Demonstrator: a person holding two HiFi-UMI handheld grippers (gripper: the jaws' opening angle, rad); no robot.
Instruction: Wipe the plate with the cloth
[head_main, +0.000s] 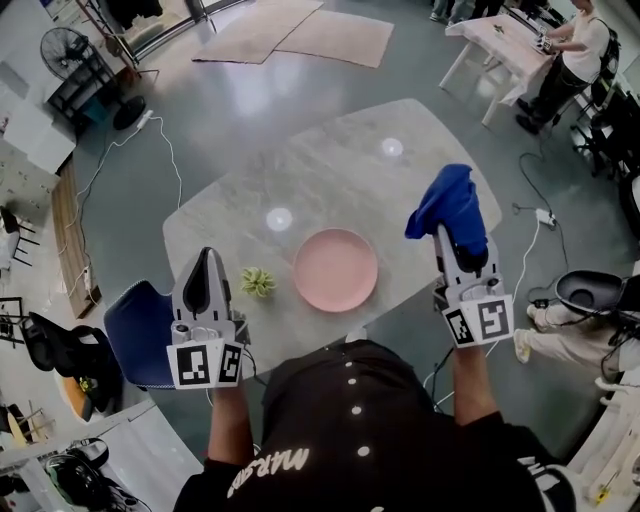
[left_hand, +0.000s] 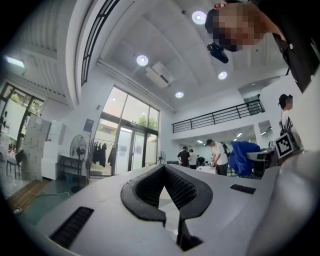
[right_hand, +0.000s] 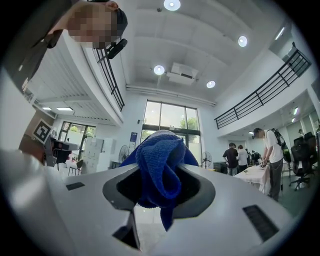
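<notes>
Both hands are held up over the table (head_main: 330, 150), pointing roughly level, one on each side of the plate (head_main: 335, 269). Two grippers: the left gripper (head_main: 205, 256) has its jaws pressed together with nothing in them, and the right gripper (head_main: 452, 238) is pinching the cloth (head_main: 452, 205). There's one cloth, blue and nubbly, bunched up and drooping over the jaws, well off the plate. One plate too, round, smooth and pink, lying flat on the grey stone-look tabletop. One spiky little green plant (head_main: 258, 282) sits just left of it.
</notes>
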